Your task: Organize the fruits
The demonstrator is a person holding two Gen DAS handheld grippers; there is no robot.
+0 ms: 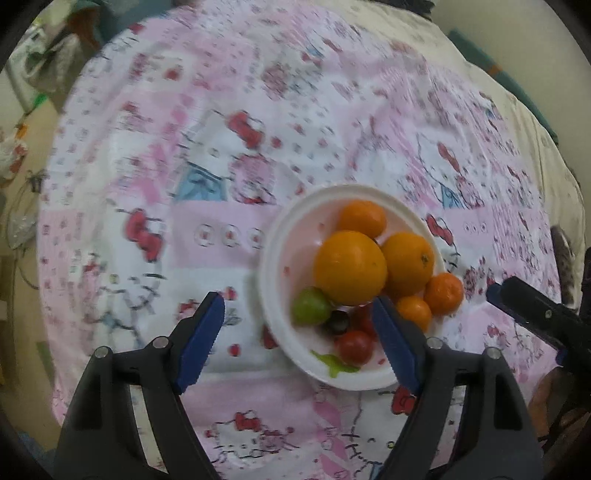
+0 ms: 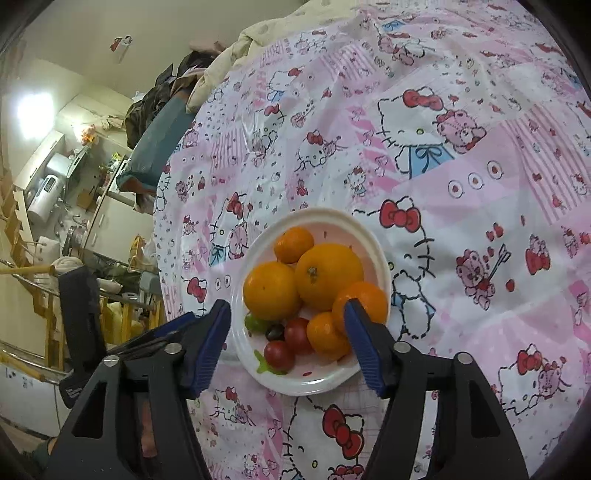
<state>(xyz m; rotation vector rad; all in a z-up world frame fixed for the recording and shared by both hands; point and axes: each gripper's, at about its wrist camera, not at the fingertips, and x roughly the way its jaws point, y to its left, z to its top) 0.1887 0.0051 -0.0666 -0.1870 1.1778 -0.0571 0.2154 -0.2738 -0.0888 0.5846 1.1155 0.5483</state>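
A white plate lies on the pink cartoon-print cloth and holds several oranges, among them a large one, red cherry tomatoes, a green fruit and a dark grape. My left gripper is open and empty, hovering above the plate's near left part. My right gripper is open and empty above the plate's near edge. It shows at the right edge of the left wrist view. The left gripper shows at the left in the right wrist view.
The cloth covers a round table. A cream quilt and clothes lie beyond the cloth's far edge. Past the cloth's left side, a cluttered room with shelves and appliances.
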